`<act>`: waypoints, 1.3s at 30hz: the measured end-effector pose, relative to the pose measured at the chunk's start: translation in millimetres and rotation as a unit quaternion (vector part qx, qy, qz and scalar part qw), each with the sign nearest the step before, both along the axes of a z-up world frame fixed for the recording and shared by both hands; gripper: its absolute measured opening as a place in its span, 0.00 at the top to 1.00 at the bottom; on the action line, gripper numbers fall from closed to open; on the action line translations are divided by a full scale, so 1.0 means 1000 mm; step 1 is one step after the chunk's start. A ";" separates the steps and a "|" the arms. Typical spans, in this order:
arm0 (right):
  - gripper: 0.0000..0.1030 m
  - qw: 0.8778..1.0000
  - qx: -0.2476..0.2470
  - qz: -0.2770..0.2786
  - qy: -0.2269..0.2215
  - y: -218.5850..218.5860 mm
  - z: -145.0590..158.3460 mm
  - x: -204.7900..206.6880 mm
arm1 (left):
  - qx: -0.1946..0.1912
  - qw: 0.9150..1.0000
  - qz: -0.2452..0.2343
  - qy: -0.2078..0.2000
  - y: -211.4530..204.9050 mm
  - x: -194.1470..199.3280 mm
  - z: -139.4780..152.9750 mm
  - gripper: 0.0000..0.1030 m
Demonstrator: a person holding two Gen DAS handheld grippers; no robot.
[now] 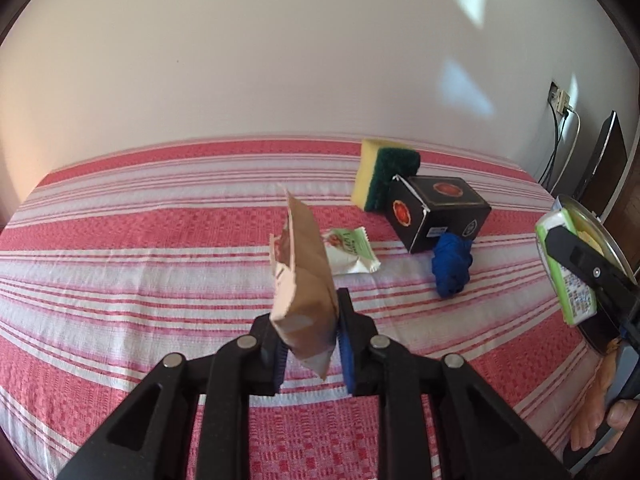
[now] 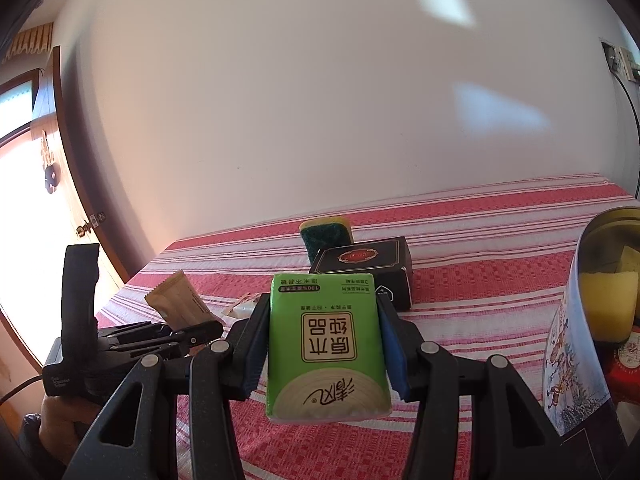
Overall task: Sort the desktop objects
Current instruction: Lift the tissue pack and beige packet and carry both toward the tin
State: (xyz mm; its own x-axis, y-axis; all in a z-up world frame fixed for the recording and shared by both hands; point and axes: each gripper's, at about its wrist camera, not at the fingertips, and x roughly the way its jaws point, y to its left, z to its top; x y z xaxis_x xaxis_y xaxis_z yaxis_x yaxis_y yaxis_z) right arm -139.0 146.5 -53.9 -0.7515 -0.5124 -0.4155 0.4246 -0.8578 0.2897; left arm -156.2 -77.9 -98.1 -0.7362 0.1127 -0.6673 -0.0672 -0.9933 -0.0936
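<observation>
Mid-sort, left gripper (image 1: 308,354) clamped a brown sachet (image 1: 302,276), right gripper (image 2: 322,350) a green tissue pack (image 2: 326,344); both likely bound for the tin (image 2: 576,320) beside it.

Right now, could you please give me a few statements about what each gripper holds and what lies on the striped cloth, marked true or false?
1. The left gripper is shut on a brown packet. True.
2. The right gripper is empty. False: it grips a green tissue pack.
3. The sponge stands behind the black box. True.
4. The blue cloth lies inside the tin. False: it lies on the striped cloth beside the box.
</observation>
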 end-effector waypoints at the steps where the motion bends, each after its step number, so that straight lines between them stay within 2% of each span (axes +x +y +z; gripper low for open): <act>1: 0.49 1.000 -0.001 -0.001 0.000 0.000 0.000 0.000 | -0.005 1.000 -0.002 0.011 0.003 0.002 0.002 0.81; 6: 0.49 1.000 0.001 -0.017 0.018 0.003 0.003 0.005 | 0.003 0.997 -0.007 0.075 0.008 0.020 0.017 0.81; 9: 0.49 0.997 0.018 -0.051 0.061 0.004 0.010 0.017 | 0.012 0.994 0.006 0.104 0.007 0.027 0.021 0.81; 12: 0.49 0.988 0.046 -0.095 0.110 0.004 0.015 0.031 | 0.020 0.991 0.013 0.134 0.013 0.035 0.028 0.81; 19: 0.49 0.974 0.055 -0.144 0.168 0.009 0.022 0.055 | -0.022 0.980 -0.012 0.197 0.040 0.052 0.036 0.81; 24: 0.49 0.971 0.045 -0.172 0.163 0.021 0.021 0.055 | -0.015 0.979 -0.027 0.202 0.051 0.053 0.041 0.81; 30: 0.49 0.956 0.037 -0.220 0.191 0.034 0.024 0.070 | -0.010 0.977 -0.048 0.208 0.067 0.058 0.045 0.81; 39: 0.49 0.944 0.044 -0.257 0.201 0.064 0.028 0.088 | -0.005 0.975 -0.074 0.211 0.092 0.065 0.046 0.81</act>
State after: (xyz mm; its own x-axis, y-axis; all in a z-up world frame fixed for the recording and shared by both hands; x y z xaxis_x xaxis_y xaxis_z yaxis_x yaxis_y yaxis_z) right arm -51.1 210.1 -26.2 -0.9976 -0.0144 -0.0681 0.0067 -0.9937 0.1118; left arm -91.2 14.2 -52.6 -0.9214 0.2340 -0.3102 -0.2404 -0.9705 -0.0179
